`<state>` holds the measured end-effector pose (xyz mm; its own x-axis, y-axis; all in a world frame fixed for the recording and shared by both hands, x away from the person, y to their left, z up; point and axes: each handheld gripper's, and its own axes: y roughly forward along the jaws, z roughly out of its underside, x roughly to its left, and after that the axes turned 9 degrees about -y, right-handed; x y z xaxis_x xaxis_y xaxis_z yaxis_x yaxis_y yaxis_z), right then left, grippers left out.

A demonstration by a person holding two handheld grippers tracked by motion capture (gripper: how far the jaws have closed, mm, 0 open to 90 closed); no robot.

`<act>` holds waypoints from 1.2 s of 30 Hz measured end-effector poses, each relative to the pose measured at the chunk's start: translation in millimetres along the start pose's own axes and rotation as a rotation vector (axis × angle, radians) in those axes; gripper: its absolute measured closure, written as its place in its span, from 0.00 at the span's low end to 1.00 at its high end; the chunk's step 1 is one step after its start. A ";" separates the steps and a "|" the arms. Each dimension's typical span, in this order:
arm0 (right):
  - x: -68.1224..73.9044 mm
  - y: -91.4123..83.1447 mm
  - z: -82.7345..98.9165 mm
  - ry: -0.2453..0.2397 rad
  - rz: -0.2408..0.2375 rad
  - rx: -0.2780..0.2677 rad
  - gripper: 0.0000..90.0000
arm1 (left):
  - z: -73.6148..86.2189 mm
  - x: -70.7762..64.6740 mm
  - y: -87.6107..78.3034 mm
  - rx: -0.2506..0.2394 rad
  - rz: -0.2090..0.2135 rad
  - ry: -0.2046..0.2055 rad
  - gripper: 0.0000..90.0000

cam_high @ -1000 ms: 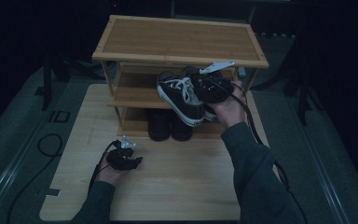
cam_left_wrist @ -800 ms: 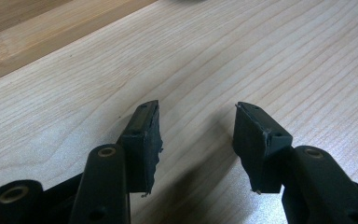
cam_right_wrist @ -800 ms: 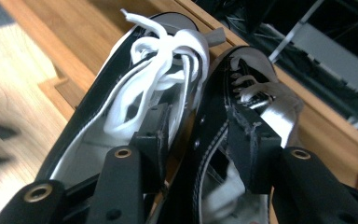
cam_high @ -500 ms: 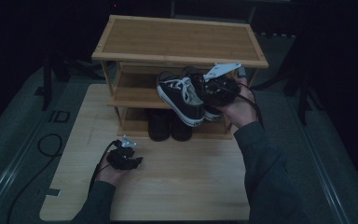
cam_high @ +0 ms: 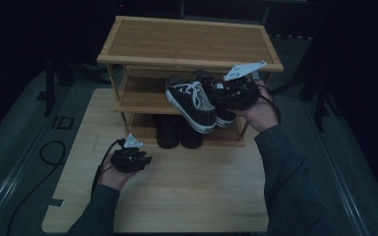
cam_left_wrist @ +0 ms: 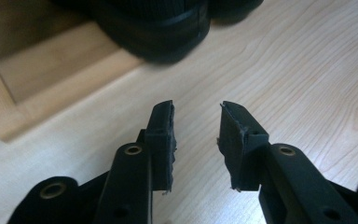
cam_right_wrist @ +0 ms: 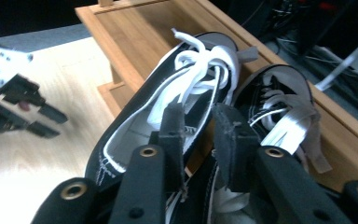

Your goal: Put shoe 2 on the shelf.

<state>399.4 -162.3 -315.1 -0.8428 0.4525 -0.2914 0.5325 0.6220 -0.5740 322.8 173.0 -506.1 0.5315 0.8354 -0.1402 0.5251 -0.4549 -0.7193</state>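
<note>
Two black-and-white sneakers (cam_high: 193,102) hang tilted in front of the middle shelf of a wooden shoe rack (cam_high: 187,44). My right gripper (cam_high: 222,96) is shut on them. In the right gripper view its jaws (cam_right_wrist: 198,126) have just been closing and pinch the neighbouring inner walls of both sneakers (cam_right_wrist: 200,70), one jaw inside each shoe. My left gripper (cam_high: 145,159) hovers low over the wooden board (cam_high: 187,196) in front of the rack. Its jaws (cam_left_wrist: 196,126) have just been closing, but stand open with nothing between them.
A pair of black shoes (cam_high: 177,132) stands on the rack's bottom shelf, and one toe (cam_left_wrist: 158,28) is close ahead of the left gripper. The rack's top is bare. Dark grey floor and a cable (cam_high: 49,152) lie left of the board.
The left gripper has lifted a little off the board. The right hand and the sneakers have shifted slightly to the right in front of the middle shelf.
</note>
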 end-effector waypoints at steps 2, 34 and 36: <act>0.1 -0.9 -0.1 -0.005 -0.017 -0.004 0.87 | -8.4 -0.1 -4.4 -0.003 0.005 0.010 0.77; 5.7 -8.2 7.0 -0.054 -0.030 0.016 0.94 | -145.2 -18.8 -24.0 -0.142 -0.074 0.120 1.00; 6.1 -9.1 7.5 -0.056 -0.032 0.018 0.95 | -150.9 -18.8 -18.9 -0.141 -0.083 0.118 1.00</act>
<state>388.9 -170.0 -317.4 -0.8626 0.3956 -0.3153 0.5043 0.6240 -0.5969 403.1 119.4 -387.2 0.5526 0.8335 0.0021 0.6535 -0.4317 -0.6218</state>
